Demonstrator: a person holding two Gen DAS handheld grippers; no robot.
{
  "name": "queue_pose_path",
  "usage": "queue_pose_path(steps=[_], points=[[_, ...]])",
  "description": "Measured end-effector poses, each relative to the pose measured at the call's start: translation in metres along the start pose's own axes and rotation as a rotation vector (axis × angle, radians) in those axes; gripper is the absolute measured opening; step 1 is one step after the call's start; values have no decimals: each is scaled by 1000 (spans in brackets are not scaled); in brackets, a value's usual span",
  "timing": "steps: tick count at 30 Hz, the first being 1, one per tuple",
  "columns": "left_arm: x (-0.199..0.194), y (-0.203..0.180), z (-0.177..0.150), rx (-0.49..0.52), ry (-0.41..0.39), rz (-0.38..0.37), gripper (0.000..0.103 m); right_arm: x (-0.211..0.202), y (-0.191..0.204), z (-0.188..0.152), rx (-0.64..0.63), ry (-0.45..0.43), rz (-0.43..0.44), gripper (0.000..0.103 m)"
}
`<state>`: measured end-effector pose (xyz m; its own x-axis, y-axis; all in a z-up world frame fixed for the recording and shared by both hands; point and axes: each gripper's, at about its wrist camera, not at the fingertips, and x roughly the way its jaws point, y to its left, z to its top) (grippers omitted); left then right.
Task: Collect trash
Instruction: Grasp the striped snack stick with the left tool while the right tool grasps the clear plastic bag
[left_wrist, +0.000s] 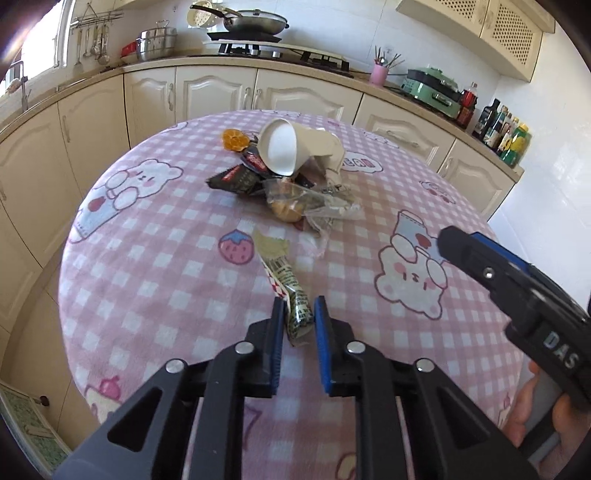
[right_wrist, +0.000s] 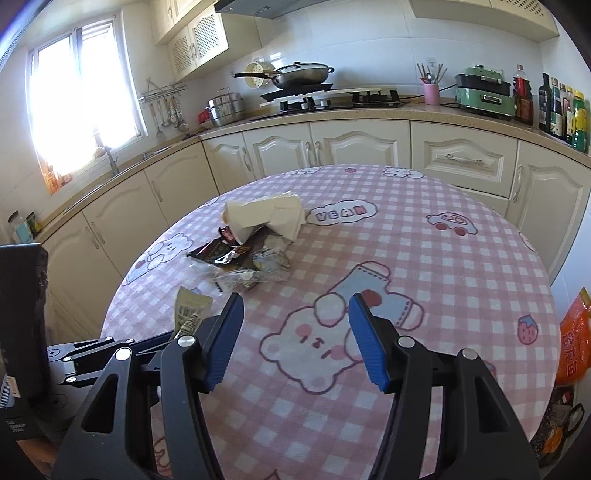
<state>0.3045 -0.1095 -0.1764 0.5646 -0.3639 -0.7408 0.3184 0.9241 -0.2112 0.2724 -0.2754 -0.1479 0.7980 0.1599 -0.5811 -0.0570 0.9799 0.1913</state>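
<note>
We find the wrapper (left_wrist: 291, 295) flat on the table (left_wrist: 147, 280), near end pinched in the left gripper (left_wrist: 299, 314); light, crinkly, slippery, best held mid-body. Right gripper (right_wrist: 297, 299) gapes empty; trash pile (left_wrist: 291, 177) lies beyond

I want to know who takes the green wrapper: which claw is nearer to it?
Left. The left claw has the green wrapper between its pads; the right claw hangs open beside it, over the tablecloth.

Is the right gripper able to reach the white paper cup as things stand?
Probably yes: the right gripper is open and empty, and only bare tablecloth lies between it and the cup.
</note>
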Motion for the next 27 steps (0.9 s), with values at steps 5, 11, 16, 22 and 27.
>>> queue_pose_path(steps=[5, 11, 16, 22, 27], points=[[-29, 21, -9, -20, -51, -2, 15, 9, 27, -2, -36, 31, 34, 56], [-53, 60, -8, -81, -104, 70, 15, 23, 50, 5, -49, 29, 8, 57], [-58, 83, -2, -118, -125, 71, 15, 47, 61, 19, -51, 32, -36, 71], [-55, 99, 1, -135, -128, 55, 15, 77, 64, 28, -30, 69, -65, 69], [-54, 106, -1, -144, -127, 47, 15, 89, 45, 26, 38, 143, -37, 28]])
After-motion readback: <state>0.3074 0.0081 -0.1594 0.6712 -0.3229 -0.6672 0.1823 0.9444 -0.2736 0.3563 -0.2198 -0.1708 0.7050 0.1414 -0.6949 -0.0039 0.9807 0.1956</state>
